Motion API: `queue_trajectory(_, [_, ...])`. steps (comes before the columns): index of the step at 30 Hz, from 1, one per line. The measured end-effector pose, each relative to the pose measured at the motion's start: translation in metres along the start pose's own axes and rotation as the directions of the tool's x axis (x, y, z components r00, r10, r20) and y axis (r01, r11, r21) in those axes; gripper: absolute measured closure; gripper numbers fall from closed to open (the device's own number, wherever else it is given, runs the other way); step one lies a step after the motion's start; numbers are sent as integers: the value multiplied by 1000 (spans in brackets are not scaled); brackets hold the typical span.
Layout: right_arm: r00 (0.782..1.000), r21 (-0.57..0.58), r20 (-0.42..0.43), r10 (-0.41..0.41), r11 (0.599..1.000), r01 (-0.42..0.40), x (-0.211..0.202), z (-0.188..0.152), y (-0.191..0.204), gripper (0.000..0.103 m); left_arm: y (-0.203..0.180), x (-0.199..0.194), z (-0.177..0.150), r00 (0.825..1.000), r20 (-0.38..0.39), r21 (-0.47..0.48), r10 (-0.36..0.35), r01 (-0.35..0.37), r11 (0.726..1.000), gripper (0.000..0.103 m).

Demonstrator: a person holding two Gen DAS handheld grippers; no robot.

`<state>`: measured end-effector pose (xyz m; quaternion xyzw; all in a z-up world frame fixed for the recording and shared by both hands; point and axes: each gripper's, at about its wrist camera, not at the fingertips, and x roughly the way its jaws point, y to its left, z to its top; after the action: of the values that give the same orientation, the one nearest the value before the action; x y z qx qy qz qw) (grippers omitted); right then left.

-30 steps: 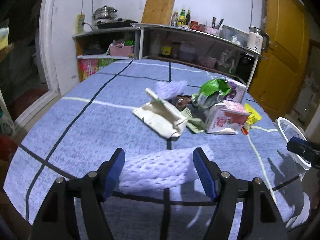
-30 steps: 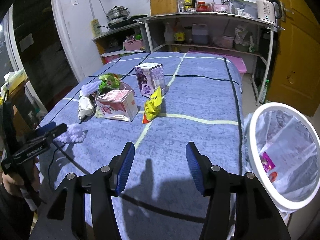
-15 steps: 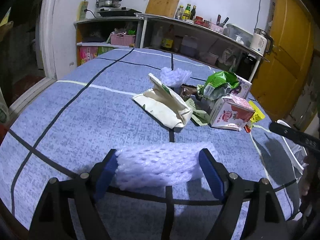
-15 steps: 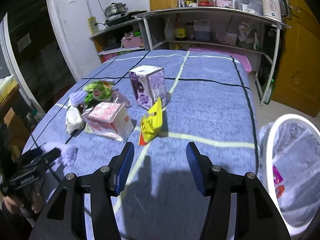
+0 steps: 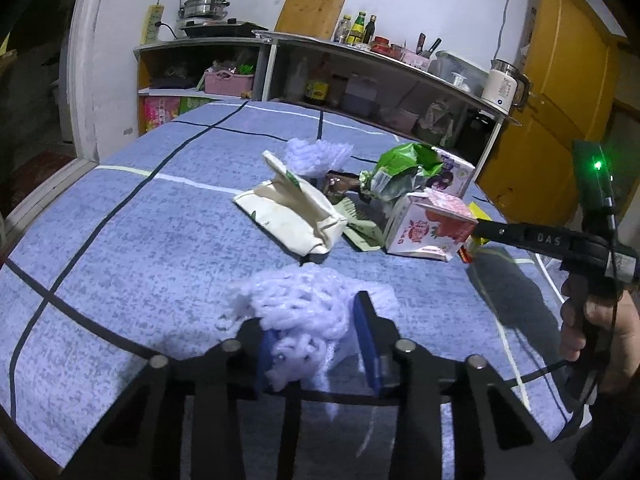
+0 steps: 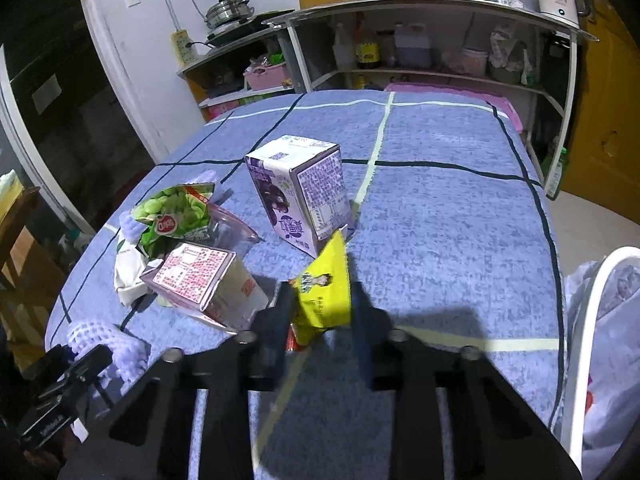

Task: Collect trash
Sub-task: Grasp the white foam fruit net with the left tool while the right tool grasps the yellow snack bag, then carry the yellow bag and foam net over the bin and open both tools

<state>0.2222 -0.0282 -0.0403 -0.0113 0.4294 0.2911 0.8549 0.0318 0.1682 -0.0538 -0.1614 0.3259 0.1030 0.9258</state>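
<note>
My left gripper (image 5: 316, 344) is shut on a white foam net sleeve (image 5: 304, 304), bunched between its blue pads at the near table edge; it also shows in the right wrist view (image 6: 106, 340). My right gripper (image 6: 322, 312) is closed around a yellow snack wrapper (image 6: 326, 294) on the blue tablecloth (image 6: 440, 220). Beside it lie a pink carton (image 6: 200, 284), a purple carton (image 6: 300, 196) and a green snack bag (image 6: 176, 216). A white-rimmed bin with a bag liner (image 6: 600, 344) stands at the right table edge.
In the left wrist view a cream pouch (image 5: 292, 212), a second foam net (image 5: 316, 152), the green bag (image 5: 404, 168) and the pink carton (image 5: 428, 228) form a pile mid-table. Kitchen shelves (image 5: 360, 76) stand behind. A yellow door (image 5: 560, 100) is at right.
My left gripper closed on the foam net, bunching it. My right gripper moved forward to the yellow wrapper and closed around it.
</note>
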Motion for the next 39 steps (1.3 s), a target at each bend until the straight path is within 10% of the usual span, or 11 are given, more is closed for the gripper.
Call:
queue_trajectory(21, [997, 61, 82, -2, 998, -3, -80, -41, -25, 85, -77, -16, 18, 986, 17, 115, -164, 161, 980, 75])
queue_trajectory(39, [973, 212, 165, -162, 969, 125, -162, -80, -106, 85, -199, 2, 34, 936, -51, 288, -348, 347, 893, 75])
